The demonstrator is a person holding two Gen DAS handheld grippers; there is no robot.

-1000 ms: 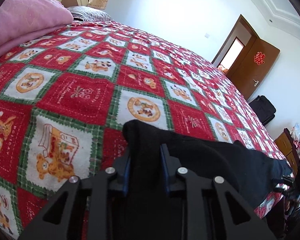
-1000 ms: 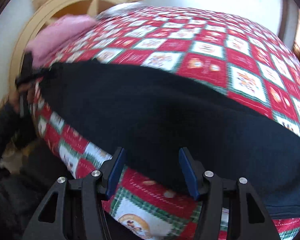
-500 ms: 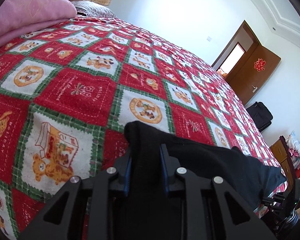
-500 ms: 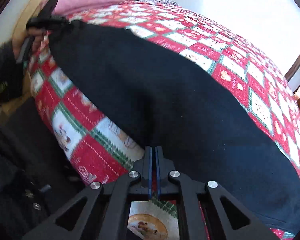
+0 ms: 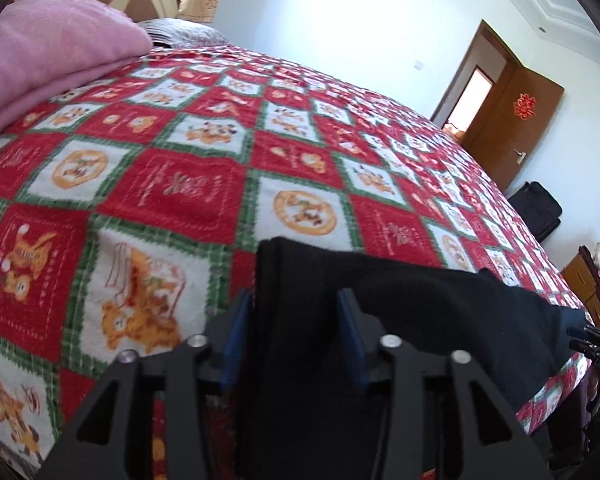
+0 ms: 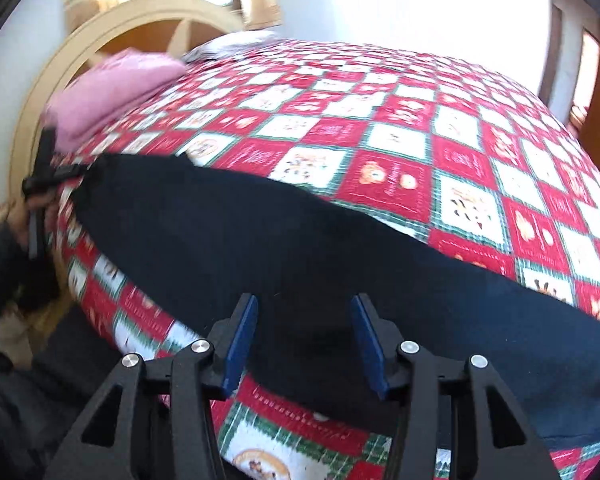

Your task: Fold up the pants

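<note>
Beyond the black pants (image 5: 400, 312), the red checked bedspread (image 5: 204, 196) lay bare and open. Only the pink blanket (image 5: 52, 56) blocked the headboard-side corner beyond the pants.

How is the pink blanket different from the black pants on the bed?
The pink blanket is pale and puffy; the black pants are dark and flat. The blanket is piled in thick folds up by the headboard, while the pants lie stretched long along the near edge of the bed. No tool is near the blanket, but the pants run between the jaws of the left tool. Both rest on the red checked bedspread.
</note>
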